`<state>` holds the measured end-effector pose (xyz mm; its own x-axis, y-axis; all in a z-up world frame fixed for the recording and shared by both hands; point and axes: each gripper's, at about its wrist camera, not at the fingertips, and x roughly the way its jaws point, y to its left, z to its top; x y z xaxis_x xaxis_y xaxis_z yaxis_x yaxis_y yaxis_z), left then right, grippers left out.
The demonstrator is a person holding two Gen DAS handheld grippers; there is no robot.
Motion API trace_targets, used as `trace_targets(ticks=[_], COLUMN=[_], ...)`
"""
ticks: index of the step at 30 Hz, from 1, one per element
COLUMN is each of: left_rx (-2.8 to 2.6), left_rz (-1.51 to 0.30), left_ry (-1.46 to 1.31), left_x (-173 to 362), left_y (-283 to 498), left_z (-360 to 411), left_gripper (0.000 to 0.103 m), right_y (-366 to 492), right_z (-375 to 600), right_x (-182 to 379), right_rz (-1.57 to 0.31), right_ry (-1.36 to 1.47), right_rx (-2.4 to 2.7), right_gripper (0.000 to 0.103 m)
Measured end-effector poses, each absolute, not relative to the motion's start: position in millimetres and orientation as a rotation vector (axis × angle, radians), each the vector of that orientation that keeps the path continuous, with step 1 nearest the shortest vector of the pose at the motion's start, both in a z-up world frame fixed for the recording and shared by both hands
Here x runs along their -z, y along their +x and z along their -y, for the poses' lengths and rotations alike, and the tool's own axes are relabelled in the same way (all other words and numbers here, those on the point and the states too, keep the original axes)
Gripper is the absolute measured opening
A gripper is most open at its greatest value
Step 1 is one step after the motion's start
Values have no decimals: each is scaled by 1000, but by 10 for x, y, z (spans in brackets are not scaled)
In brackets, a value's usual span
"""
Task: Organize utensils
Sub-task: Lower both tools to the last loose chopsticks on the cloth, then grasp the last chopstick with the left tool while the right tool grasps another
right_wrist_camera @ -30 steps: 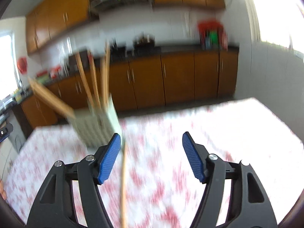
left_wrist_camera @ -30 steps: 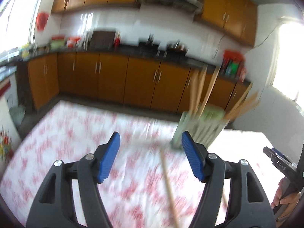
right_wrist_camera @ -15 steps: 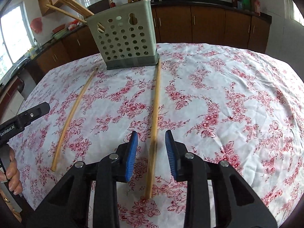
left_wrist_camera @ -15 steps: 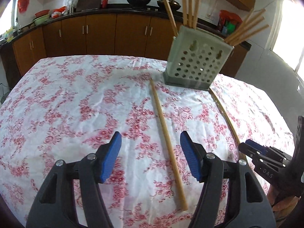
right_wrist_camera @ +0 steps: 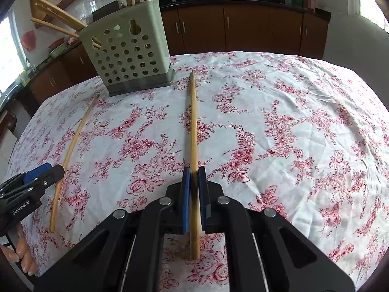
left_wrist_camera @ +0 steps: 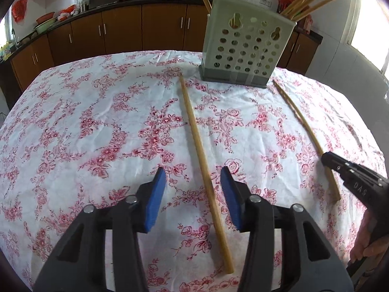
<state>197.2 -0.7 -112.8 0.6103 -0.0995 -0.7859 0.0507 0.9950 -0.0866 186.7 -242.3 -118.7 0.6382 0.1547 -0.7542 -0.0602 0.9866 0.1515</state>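
Note:
A grey-green perforated utensil holder (left_wrist_camera: 245,48) (right_wrist_camera: 126,53) stands on the floral tablecloth with several wooden chopsticks in it. Two loose chopsticks lie on the cloth. My left gripper (left_wrist_camera: 193,197) is open, its jaws either side of one chopstick (left_wrist_camera: 201,150) near its close end. My right gripper (right_wrist_camera: 194,189) is shut on the other chopstick (right_wrist_camera: 193,121), near its close end; the stick points toward the holder. In the left wrist view that stick (left_wrist_camera: 304,131) and my right gripper (left_wrist_camera: 352,180) show at the right. In the right wrist view the left gripper's stick (right_wrist_camera: 70,150) lies at the left.
The round table's cloth (left_wrist_camera: 85,126) falls away at the edges all around. Brown kitchen cabinets (left_wrist_camera: 121,34) and a dark countertop with pots run along the back wall. A hand (right_wrist_camera: 22,250) holds the left gripper (right_wrist_camera: 29,189) at the left edge.
Both grippers came down toward the table. My right gripper closed fully on its chopstick. My left gripper narrowed and moved over its chopstick, which now lies between the jaws.

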Motion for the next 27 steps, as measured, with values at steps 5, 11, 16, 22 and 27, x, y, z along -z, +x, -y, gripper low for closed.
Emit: trace_targets(ticks=[5,11,16,22,27], left_rx=[45,-10,-25,-8,-5], left_rz=[-904,-914,-914,-894,-893], left_ry=[5,-26,-56,-45,-58], left_x=[1139,1133,1134,1151,1161], left_y=[2011,2216,2350,2357,2369], left_z=[65,-250,-543,-571,-588], left_gripper=[15,8,10,13,14], right_y=[1884,1990,2089,2104,2105], right_z=[2421,2463,2471,2468,2466], right_x=[1188,1184,1181,1192,1191], right_rz=[-872,-871,-865,-856,-857], right_ry=[108,89,55,54,61], right_rx=[-123,-106,-91,-88,-88], right_gripper=[8,8,8,8,8])
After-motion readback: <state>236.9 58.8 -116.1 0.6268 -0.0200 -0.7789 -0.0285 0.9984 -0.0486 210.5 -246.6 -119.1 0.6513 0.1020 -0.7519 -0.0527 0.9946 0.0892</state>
